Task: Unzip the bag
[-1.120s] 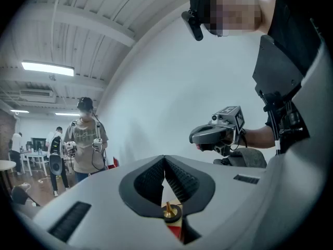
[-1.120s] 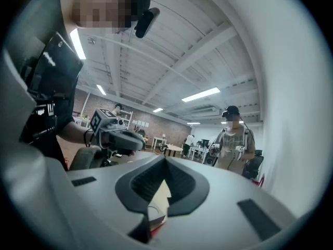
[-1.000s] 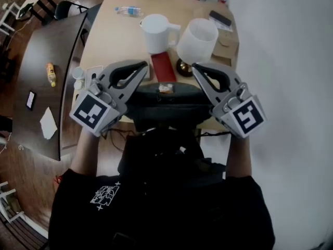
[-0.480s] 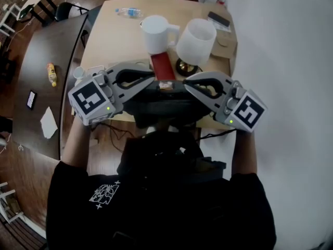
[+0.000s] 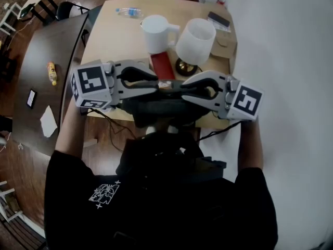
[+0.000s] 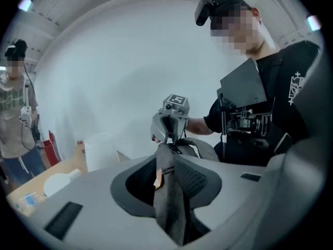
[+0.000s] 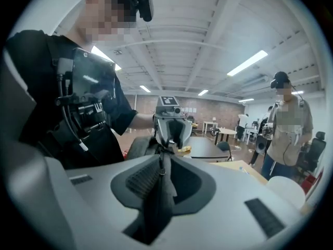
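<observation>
A dark grey bag (image 5: pixel 161 111) rests on the near edge of the light wooden table (image 5: pixel 112 33), against the person's body. Both grippers point inward over its top and their tips almost meet. My left gripper (image 5: pixel 156 82) has its jaws opening. A raised strip of the bag's fabric (image 6: pixel 169 191) with a small orange tag (image 6: pixel 157 178) stands between them, with a gap showing on one side. The right gripper (image 5: pixel 183 87) faces it, its jaws also opening, and the same fold of fabric (image 7: pixel 158 191) lies loosely between them. In each gripper view the other gripper (image 6: pixel 169 121) (image 7: pixel 169 124) sits just beyond.
Behind the bag stand a white pitcher (image 5: pixel 156 33), a white bucket (image 5: pixel 196 39) and a red booklet (image 5: pixel 163 65). A water bottle (image 5: pixel 129 11) and a phone (image 5: pixel 218 19) lie at the far edge. A dark table (image 5: pixel 47 51) stands to the left. Bystanders show in both gripper views.
Both grippers have swung inward from the bag's two ends until their tips nearly meet over its top. Their jaws now stand parted round the raised fabric.
</observation>
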Available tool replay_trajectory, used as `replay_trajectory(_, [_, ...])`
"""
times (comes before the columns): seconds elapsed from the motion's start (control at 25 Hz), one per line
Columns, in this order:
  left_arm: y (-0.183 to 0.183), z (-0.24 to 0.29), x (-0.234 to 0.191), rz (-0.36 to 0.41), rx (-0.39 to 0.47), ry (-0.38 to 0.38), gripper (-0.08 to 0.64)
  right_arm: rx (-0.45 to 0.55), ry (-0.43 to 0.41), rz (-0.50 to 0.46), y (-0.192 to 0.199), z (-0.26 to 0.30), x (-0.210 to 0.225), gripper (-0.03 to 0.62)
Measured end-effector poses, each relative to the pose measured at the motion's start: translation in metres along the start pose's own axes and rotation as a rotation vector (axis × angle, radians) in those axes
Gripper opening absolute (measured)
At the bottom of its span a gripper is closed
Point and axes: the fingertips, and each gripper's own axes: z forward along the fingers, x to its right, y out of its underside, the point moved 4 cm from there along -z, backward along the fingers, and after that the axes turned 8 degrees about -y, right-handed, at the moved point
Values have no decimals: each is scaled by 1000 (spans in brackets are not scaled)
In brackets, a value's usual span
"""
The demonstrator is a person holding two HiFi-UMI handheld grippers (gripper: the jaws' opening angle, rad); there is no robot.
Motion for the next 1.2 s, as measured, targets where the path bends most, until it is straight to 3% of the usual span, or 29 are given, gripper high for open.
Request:
replay_trajectory(0.04, [0, 2, 0, -7, -11, 28, 125, -3, -14, 0, 0, 1, 1, 105])
replay_trajectory(0.52, [6, 13, 0, -101, -88, 318, 127, -14, -201, 38, 4, 13, 2, 141])
replay_trajectory(0.92, [12, 21, 2, -131, -110, 432, 127, -53, -325, 59, 6, 22, -3, 135])
replay_trajectory(1.2, [18, 27, 8, -189, -133, 560, 127, -65, -387, 65, 9, 27, -6, 129])
